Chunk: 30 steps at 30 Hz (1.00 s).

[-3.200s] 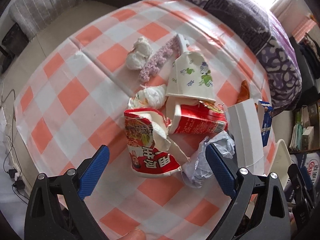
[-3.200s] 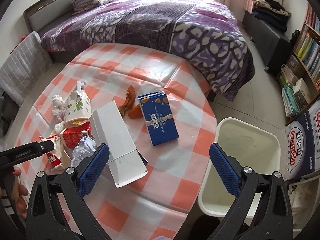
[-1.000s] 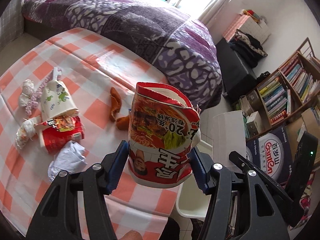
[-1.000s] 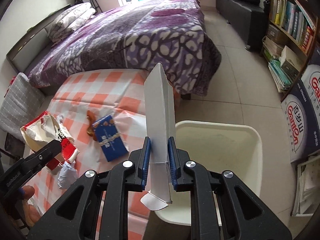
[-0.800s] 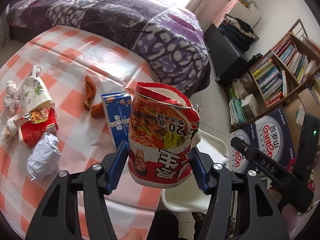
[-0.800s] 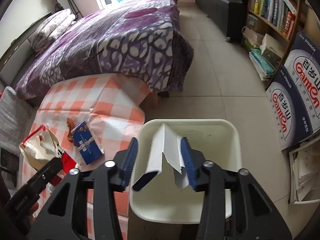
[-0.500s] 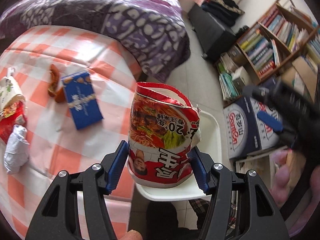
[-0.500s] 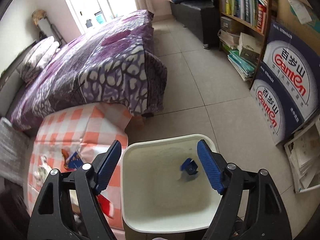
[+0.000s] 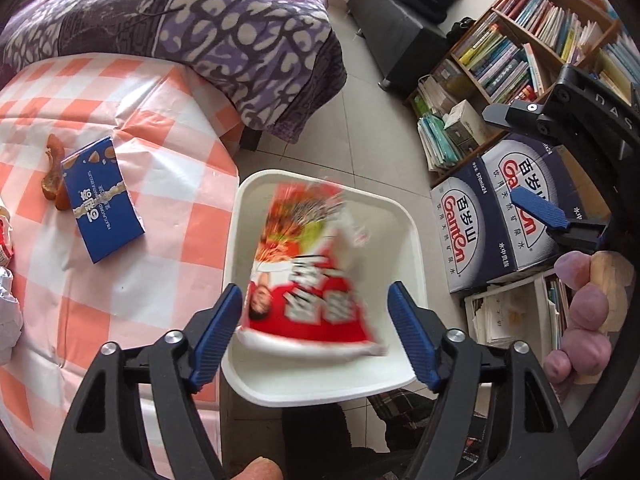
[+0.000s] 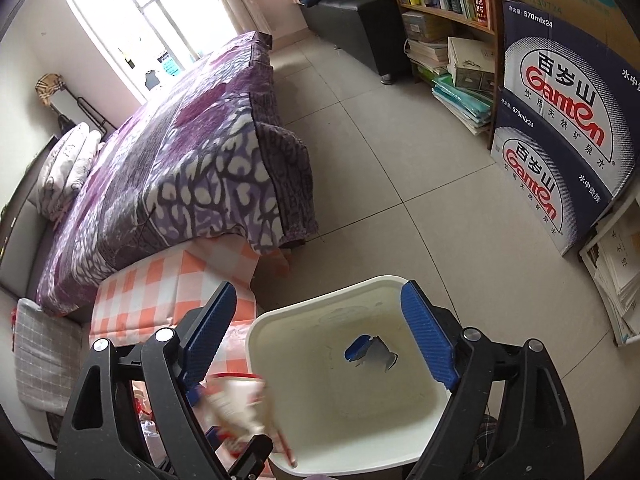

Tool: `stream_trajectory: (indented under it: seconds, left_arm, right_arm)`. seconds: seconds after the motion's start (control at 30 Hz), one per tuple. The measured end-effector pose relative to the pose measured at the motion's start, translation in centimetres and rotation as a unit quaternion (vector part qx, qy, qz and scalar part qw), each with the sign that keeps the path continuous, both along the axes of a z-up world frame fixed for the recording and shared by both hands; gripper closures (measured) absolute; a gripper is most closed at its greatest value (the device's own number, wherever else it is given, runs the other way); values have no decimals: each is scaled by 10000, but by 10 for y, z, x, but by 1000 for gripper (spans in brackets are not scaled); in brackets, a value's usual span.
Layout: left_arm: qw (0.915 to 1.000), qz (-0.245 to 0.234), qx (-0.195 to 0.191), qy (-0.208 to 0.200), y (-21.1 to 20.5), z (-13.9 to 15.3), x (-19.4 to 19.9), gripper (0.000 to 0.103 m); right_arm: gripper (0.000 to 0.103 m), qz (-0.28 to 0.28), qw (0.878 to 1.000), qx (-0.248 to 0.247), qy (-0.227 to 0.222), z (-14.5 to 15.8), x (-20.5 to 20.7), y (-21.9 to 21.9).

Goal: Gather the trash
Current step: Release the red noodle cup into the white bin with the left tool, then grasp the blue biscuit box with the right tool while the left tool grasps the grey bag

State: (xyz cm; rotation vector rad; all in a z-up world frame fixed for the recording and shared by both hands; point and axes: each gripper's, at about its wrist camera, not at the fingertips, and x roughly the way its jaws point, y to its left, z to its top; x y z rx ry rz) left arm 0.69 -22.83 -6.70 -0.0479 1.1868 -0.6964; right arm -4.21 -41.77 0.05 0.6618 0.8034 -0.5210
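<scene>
Noodle cup (image 9: 308,276) freshly out of just-widened left tongs (image 9: 320,336), above bin (image 9: 416,248); right tongs (image 10: 320,340) agape, empty; "Ganten" cartons (image 9: 500,216) beside.

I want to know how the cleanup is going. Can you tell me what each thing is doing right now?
left gripper: open, jaws just opened, nothing pressed.
noodle cup: crushed, blurred, loose over the bin.
right gripper: open, jaws just opened, empty.
white bin: open-topped, on the floor beside the table.
white carton: lying at the bin's bottom.
blue box: flat on the checked tablecloth.
peel: on the cloth, against the blue box.
</scene>
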Motion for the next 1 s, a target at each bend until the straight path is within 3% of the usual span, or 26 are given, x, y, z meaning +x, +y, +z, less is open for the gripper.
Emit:
stream_trajectory:
  seconds: [0.3, 0.57, 0.8, 1.0]
  left_arm:
    - [9999, -44, 39, -154, 15, 9, 3, 24]
    - [9960, 296, 686, -484, 57, 3, 17, 24]
    - [9805, 868, 1650, -625, 111, -10, 39, 24]
    - [9677, 1314, 2074, -576, 163, -19, 52, 24]
  right_arm:
    - [19, 215, 9996, -143, 90, -2, 15, 22]
    - [15, 609, 9973, -321, 266, -8, 36, 57]
    - [12, 1220, 9891, -548, 620, -25, 64, 108]
    - [11, 1727, 9759, -856, 1026, -50, 93, 154]
